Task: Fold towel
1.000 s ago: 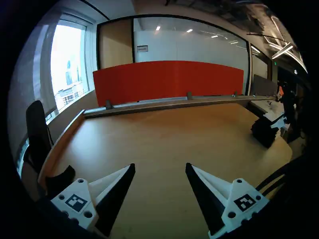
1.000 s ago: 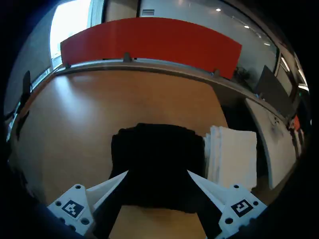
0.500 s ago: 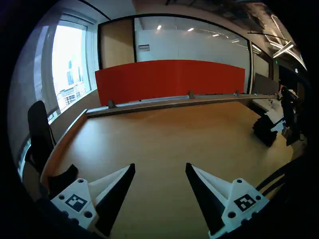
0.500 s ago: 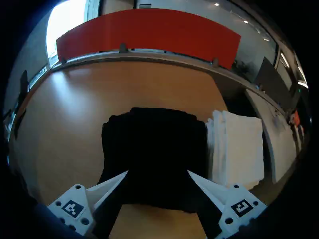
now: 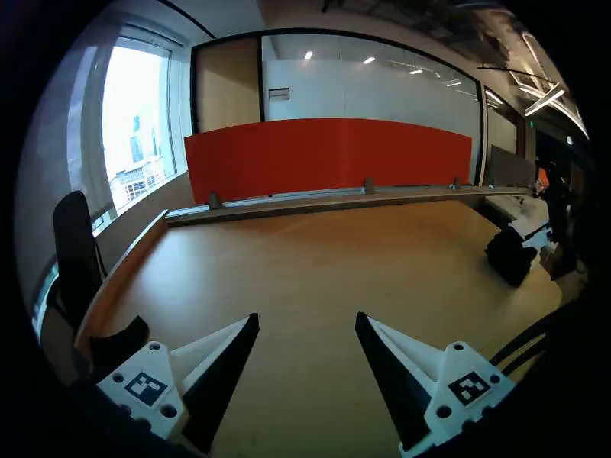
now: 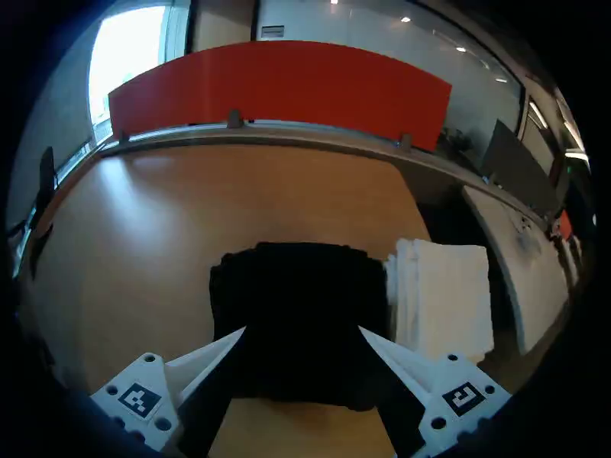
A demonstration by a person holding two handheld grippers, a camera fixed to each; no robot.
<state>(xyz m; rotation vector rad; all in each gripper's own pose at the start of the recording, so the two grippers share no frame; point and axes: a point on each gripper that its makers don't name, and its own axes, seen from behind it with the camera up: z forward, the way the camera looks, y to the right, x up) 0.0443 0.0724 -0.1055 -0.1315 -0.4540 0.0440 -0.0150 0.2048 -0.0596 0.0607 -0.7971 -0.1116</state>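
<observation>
A stack of folded black towels [image 6: 298,313] lies on the wooden table [image 6: 191,214], just ahead of my right gripper [image 6: 302,333]. That gripper is open, its fingers spread over the near part of the stack without pressing on it. Right beside the black stack sits a pile of folded white towels [image 6: 447,298]. My left gripper [image 5: 305,320] is open above bare wood with nothing between its fingers. In the left gripper view the black stack [image 5: 510,256] shows far off at the right, with the white pile [image 5: 535,226] behind it.
A red divider panel [image 5: 328,156] runs along the table's far edge. A black chair [image 5: 72,244] stands at the left by the window. The table's right edge [image 6: 428,221] drops off near the white pile, with a grey desk [image 6: 527,259] beyond.
The right gripper view first closed in on the black stack, then drew back and tilted up a little. The left gripper has barely moved.
</observation>
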